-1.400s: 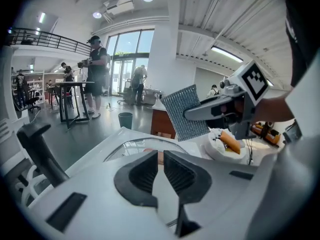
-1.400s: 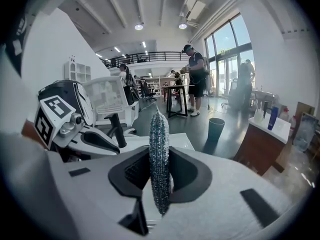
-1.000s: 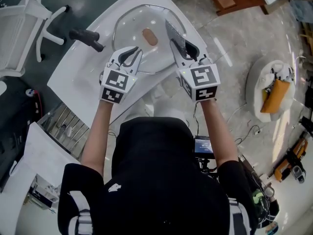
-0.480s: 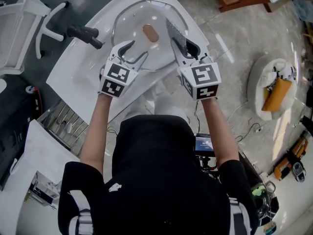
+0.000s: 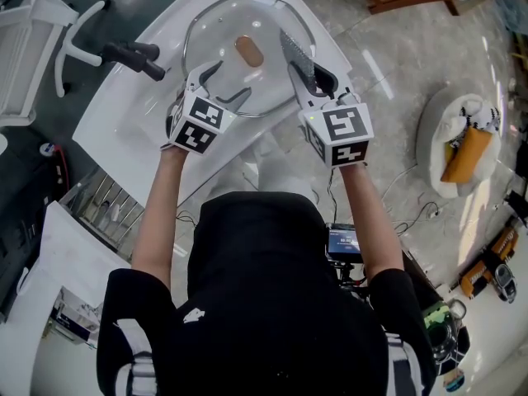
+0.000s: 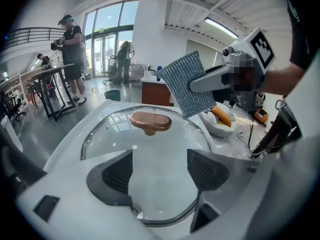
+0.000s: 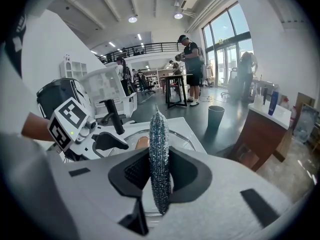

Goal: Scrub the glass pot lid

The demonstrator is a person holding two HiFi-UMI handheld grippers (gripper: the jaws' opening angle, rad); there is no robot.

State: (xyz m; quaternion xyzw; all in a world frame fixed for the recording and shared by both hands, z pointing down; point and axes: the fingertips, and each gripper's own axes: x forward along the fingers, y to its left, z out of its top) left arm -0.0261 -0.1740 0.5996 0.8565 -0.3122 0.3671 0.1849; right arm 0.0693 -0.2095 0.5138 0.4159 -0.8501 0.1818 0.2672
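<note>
Glass, clear and domed, forms the round pot lid (image 5: 262,77), which has a steel rim and a copper-brown oval knob (image 5: 248,50). It lies knob-up in a white basin (image 5: 124,114).

Likely risks:
- The lid appears to rest loose, so a push from the scrubbing side could slide or tip it if nothing pins it down.
- The hard jaw tips over the lid's near rim could knock the glass, or skid off its smooth curve as they close.
- The pad stands on edge, so it would meet the lid only along a thin line unless it is turned flat.

Left gripper (image 6: 157,171): its 2 jaws have just been opening and stand wide, spread over the lid's near rim. Glass shows between them, and the pads press on nothing.

Right gripper (image 7: 160,171): its 2 jaws are clamped on a grey metallic mesh scouring pad (image 7: 160,149). The pad is held upright above the lid's right side, raised clear of the glass.

A black tap lever (image 5: 132,56) lies left of the lid.
</note>
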